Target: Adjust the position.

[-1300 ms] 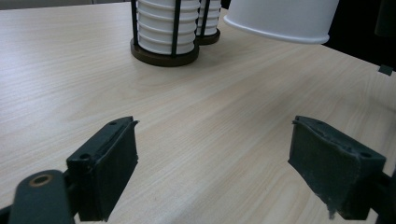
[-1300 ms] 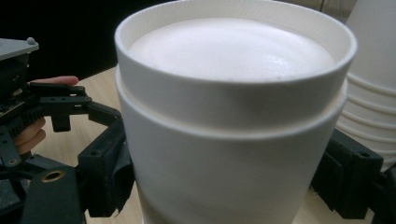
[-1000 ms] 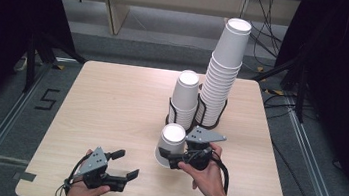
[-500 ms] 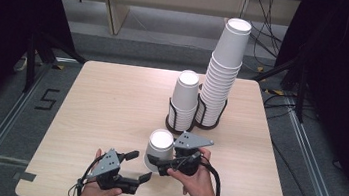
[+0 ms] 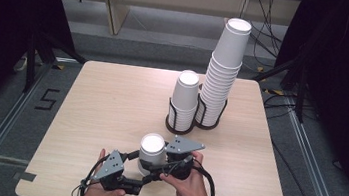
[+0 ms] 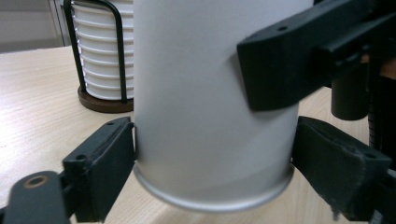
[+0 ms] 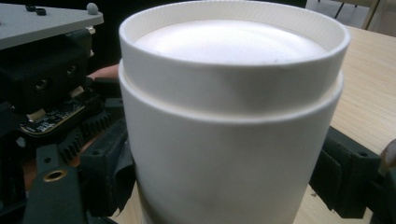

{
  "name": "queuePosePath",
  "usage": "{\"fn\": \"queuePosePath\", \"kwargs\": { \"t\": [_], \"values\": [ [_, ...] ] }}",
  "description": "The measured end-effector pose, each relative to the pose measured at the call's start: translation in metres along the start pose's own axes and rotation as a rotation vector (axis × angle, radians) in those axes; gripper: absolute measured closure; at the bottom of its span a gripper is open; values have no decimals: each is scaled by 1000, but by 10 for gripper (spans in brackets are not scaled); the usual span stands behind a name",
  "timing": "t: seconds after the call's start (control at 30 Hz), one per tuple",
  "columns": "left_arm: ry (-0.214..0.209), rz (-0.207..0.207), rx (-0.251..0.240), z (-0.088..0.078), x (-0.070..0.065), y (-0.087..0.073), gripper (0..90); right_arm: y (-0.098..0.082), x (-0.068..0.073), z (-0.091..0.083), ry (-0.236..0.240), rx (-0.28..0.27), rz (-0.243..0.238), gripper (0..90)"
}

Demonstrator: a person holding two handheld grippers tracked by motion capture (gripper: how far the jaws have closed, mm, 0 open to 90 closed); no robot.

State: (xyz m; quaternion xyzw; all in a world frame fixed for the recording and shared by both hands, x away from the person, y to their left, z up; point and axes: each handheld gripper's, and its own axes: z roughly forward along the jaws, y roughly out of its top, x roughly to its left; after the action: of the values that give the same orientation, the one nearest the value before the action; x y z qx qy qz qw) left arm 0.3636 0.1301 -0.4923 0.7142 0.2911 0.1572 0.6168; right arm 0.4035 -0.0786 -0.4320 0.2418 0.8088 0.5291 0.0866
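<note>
Low in the middle of the high view, the nested white cups (image 5: 152, 148) stand upside down on the table (image 5: 106, 105). The right gripper (image 5: 163, 169) seems clamped on them. The left gripper (image 5: 135, 171), its jaws just opening, brackets their base (image 6: 212, 186); contact is unclear.

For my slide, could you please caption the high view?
Both grippers, left and right, meet around inverted nested paper cups near two racked stacks.
</note>
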Motion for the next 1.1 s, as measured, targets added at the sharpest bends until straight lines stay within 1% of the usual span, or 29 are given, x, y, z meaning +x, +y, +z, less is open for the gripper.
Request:
{"fn": "queuePosePath", "kwargs": {
  "t": [0.07, 0.1, 0.13, 0.2, 0.23, 0.27, 0.3, 0.33, 0.37, 0.4, 0.43, 0.47, 0.53, 0.57, 0.6, 0.63, 0.7, 0.73, 0.77, 0.8, 0.83, 0.87, 0.9, 0.93, 0.97, 1.0, 1.03, 1.07, 1.1],
  "values": [
    [-3, 1, -3, 0, 0, 0, 95, 0, 2, 1, 15, -2, 0, 192],
    [7, 3, 11, -1, 0, 0, 87, 0, 4, 2, 13, 3, 6, 192],
    [6, 4, 17, -1, 0, 0, 79, 0, 5, 3, 27, -5, -1, 192],
    [8, 9, 20, -1, -1, 0, 70, -1, 7, 4, 21, -3, -9, 192],
    [7, 8, 21, -1, -1, 0, 65, -1, 9, 6, 50, -8, 4, 192],
    [6, 10, 20, -1, -1, 0, 64, -2, 11, 6, 51, -2, 26, 192],
    [5, 13, 19, -1, -1, -1, 63, -2, 12, 5, 41, 5, 25, 192],
    [7, 14, 18, -1, -2, -1, 60, -2, 11, 6, 51, -8, -2, 191],
    [11, 16, 12, -1, -2, -1, 62, -2, 12, 6, 56, -5, 5, 191],
    [10, 24, 11, -2, -3, -1, 66, -2, 12, 7, 57, -14, -6, 190],
    [9, 26, 15, -2, -3, 0, 82, -2, 12, 6, 58, -17, -5, 187],
    [8, 33, 20, -2, -3, 0, 82, -2, 12, 5, 55, -6, -4, 183],
    [10, 37, 25, -2, -4, 0, 99, -2, 12, 5, 62, 4, 19, 175],
    [9, 41, 33, -2, -4, 0, 108, -3, 13, 4, 57, 4, 18, 170],
    [2, 50, 24, -1, -4, 0, 117, -3, 11, 4, 52, 1, -3, 165],
    [3, 52, 24, -1, -4, 0, 126, -2, 11, 5, 59, 7, -2, 161],
    [9, 65, 51, -2, -5, 0, 135, -2, 11, 4, 63, 18, 8, 157],
    [10, 73, 57, -2, -4, 0, 137, -2, 11, 5, 73, 1, 13, 157],
    [12, 81, 66, -2, -5, -1, 138, -1, 10, 3, 75, 1, 18, 156],
    [6, 79, 50, 0, -5, -2, 139, 1, 10, 2, 79, -12, 24, 156],
    [4, 85, 56, 0, -5, -2, 140, 3, 10, 0, 82, -8, 20, 158],
    [8, 92, 75, -1, -6, -1, 140, 5, 10, -2, 81, -12, 18, 158],
    [6, 95, 78, -1, -6, -1, 140, 6, 10, -3, 80, -24, 13, 161],
    [6, 95, 79, 0, -7, -1, 140, 8, 9, -4, 91, -38, 6, 174],
    [7, 97, 82, 0, -7, -1, 140, 9, 10, -7, 85, -13, 14, 187],
    [6, 103, 89, -1, -7, -1, 140, 10, 8, -7, 103, -29, 22, 185],
    [4, 104, 92, -1, -7, -1, 140, 10, 8, -7, 103, -29, 22, 185],
    [4, 103, 95, -1, -7, -1, 141, 10, 7, -8, 103, -45, 14, 184],
    [7, 103, 99, 0, -7, -1, 141, 11, 7, -10, 88, -30, 15, 181]
  ]
}}
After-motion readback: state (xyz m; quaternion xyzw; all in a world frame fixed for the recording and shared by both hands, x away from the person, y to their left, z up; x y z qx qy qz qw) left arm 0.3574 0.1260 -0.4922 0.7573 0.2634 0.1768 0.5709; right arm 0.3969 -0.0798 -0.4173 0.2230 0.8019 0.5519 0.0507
